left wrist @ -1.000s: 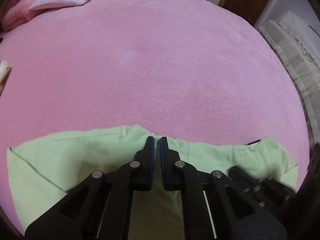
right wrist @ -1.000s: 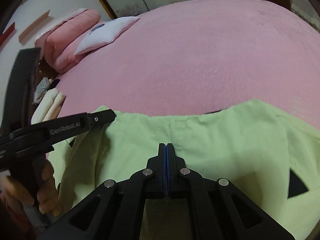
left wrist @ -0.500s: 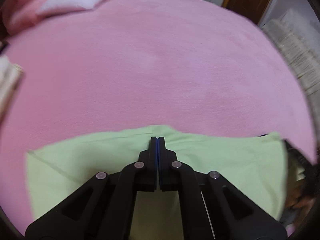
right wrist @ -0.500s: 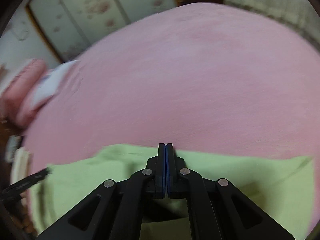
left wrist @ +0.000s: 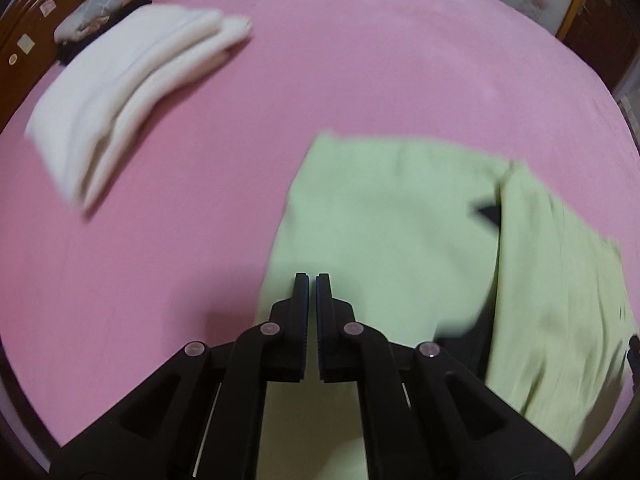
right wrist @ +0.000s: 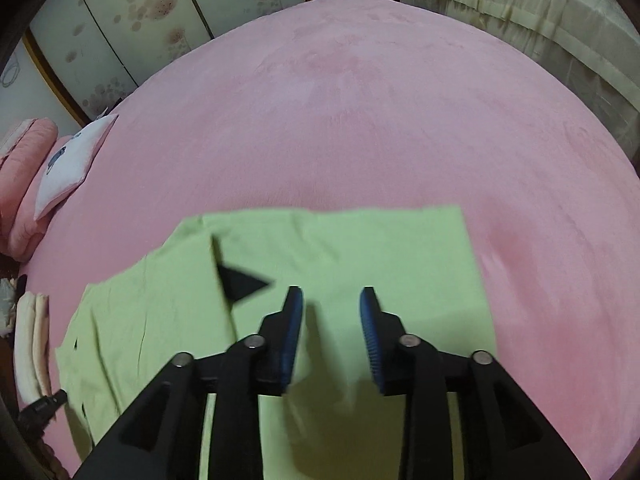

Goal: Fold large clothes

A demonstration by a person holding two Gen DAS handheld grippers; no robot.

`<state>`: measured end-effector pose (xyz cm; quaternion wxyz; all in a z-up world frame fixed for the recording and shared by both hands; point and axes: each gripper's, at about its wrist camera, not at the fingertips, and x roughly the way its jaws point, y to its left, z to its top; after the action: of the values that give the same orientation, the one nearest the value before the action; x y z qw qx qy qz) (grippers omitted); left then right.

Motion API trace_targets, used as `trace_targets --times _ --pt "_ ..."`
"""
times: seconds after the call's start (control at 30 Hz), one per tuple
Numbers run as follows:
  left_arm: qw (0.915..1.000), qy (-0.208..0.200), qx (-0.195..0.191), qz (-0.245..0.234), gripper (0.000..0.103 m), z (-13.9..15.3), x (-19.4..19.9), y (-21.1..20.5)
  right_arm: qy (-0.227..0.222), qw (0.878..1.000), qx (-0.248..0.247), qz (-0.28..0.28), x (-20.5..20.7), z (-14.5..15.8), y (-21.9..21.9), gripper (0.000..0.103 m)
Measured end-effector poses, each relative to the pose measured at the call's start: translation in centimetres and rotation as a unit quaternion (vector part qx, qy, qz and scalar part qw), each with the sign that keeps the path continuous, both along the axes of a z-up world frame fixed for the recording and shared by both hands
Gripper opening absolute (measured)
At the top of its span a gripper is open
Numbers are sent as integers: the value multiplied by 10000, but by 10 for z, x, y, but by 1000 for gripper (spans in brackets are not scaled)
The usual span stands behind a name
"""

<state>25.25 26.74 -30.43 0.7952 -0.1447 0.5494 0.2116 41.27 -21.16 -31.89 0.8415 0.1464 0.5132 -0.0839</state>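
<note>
A light green garment point(left wrist: 384, 220) lies folded on the pink bed point(left wrist: 360, 60), with a small black triangle point(left wrist: 490, 212) showing at a fold. My left gripper point(left wrist: 312, 280) points down at the garment's left edge, shut on the cloth, which runs on beneath the fingers. In the right wrist view the same garment point(right wrist: 360, 248) spreads under my right gripper point(right wrist: 330, 294). Its jaws are opening, and a low ridge of green cloth lies between the blue pads without being pressed.
A folded white stack point(left wrist: 132, 84) sits on the bed to the left, with dark and grey clothes behind it by a wooden headboard point(left wrist: 24, 40). Pillows point(right wrist: 68, 160) lie at the bed's head. Beige bedding point(right wrist: 540, 12) and wardrobe doors point(right wrist: 140, 20) stand beyond the bed.
Both grippers swung sideways with the garment, which now lies flatter and folded. The right jaws, shut on cloth before, have parted. The white stack has come into the left view.
</note>
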Motion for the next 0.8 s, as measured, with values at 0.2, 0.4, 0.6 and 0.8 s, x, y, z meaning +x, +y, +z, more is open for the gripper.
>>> trace_targets --times 0.2,0.4,0.6,0.8 --pt "9975 331 -374 -504 7 2 -77 -29 256 9988 183 -386 -81 17 26 62" --pt "9931 354 -575 -963 49 8 -133 -75 645 9964 380 -405 -161 9 69 71" --pt "9851 578 -692 -1464 50 17 -169 -104 1048 9927 444 -406 -264 4 98 76" --pt "9795 594 -529 -1852 55 39 -204 -126 1327 9872 688 -556 -328 15 100 83"
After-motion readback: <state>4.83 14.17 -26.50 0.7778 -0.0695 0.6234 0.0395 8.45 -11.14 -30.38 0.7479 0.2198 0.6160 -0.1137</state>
